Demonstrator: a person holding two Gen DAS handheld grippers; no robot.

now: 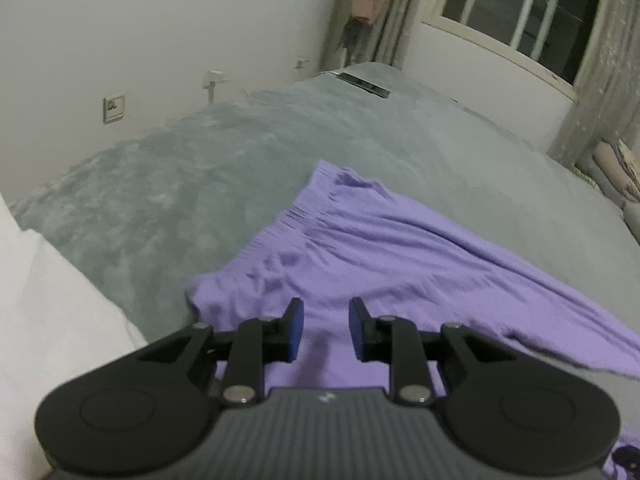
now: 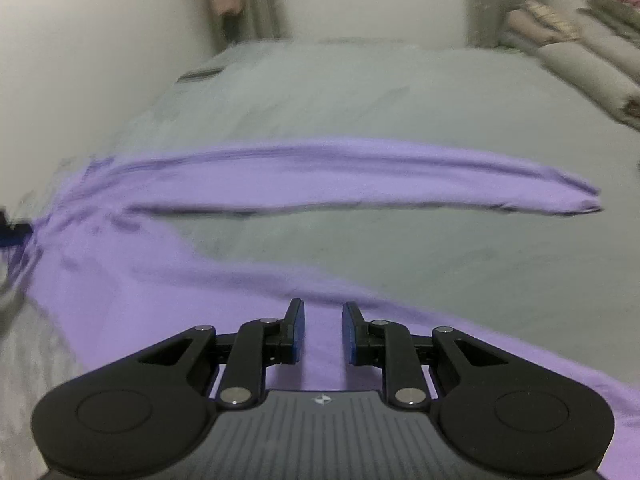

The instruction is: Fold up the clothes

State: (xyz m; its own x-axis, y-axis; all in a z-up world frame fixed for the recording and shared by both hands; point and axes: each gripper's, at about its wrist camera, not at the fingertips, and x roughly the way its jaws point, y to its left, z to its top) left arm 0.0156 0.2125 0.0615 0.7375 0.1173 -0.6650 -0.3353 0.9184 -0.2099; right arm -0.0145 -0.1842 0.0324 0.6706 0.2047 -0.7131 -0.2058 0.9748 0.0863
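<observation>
A pair of purple trousers (image 1: 380, 256) lies on the grey bedspread (image 1: 200, 168), its gathered waistband (image 1: 320, 204) on the far side in the left wrist view. My left gripper (image 1: 326, 312) hovers over the near part of the cloth, its blue pads a narrow gap apart with nothing pinched between them. In the right wrist view the two legs spread apart: the far leg (image 2: 360, 176) runs out to the right and the near leg (image 2: 200, 300) passes under my right gripper (image 2: 323, 312). That gripper is open by a narrow gap, with cloth seen below the jaws, not between them.
A dark flat device (image 1: 364, 82) lies at the far end of the bed. A wall with sockets (image 1: 114, 108) runs along the left side. White bedding (image 1: 48, 320) lies at the near left. Pillows (image 2: 580, 64) are stacked at the right, below a window (image 1: 520, 4).
</observation>
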